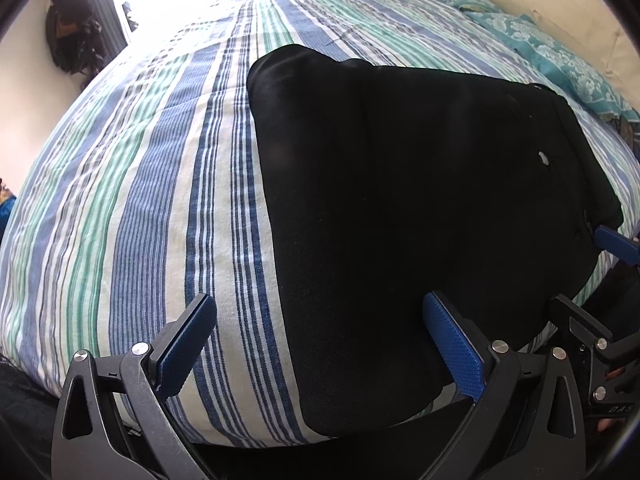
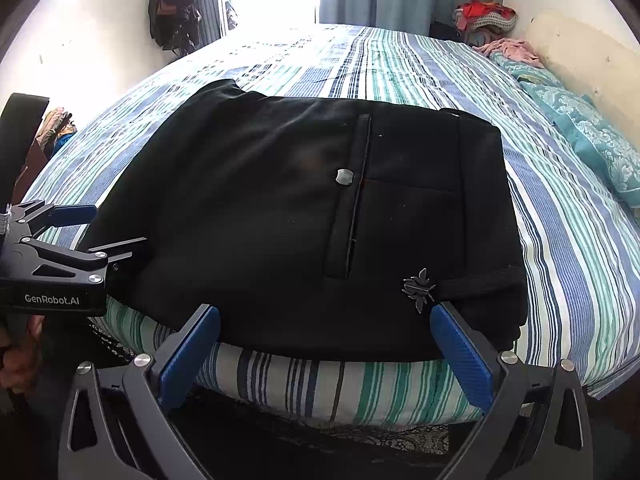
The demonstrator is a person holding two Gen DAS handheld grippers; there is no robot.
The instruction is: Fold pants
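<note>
The black pants point(image 2: 280, 220) lie folded into a compact rectangle near the front edge of the striped bed point(image 2: 560, 240), with a pocket slit, a silver button point(image 2: 345, 176) and a metal ornament point(image 2: 418, 288) facing up. My right gripper point(image 2: 326, 340) is open at the pants' near edge, with nothing between its fingers. My left gripper point(image 1: 320, 320) is also open, one finger over the sheet and the other over the black pants point(image 1: 400, 200), straddling their left edge. Each gripper shows in the other's view: the left gripper point(image 2: 116, 226) and the right gripper point(image 1: 592, 276).
Teal patterned pillows point(image 2: 592, 140) and a pink cloth point(image 2: 510, 50) lie along the right wall. A pile of clothes point(image 2: 484, 14) sits at the far corner. Dark bags point(image 2: 172, 12) hang beside the bright window. A hand point(image 2: 20, 352) holds the left gripper.
</note>
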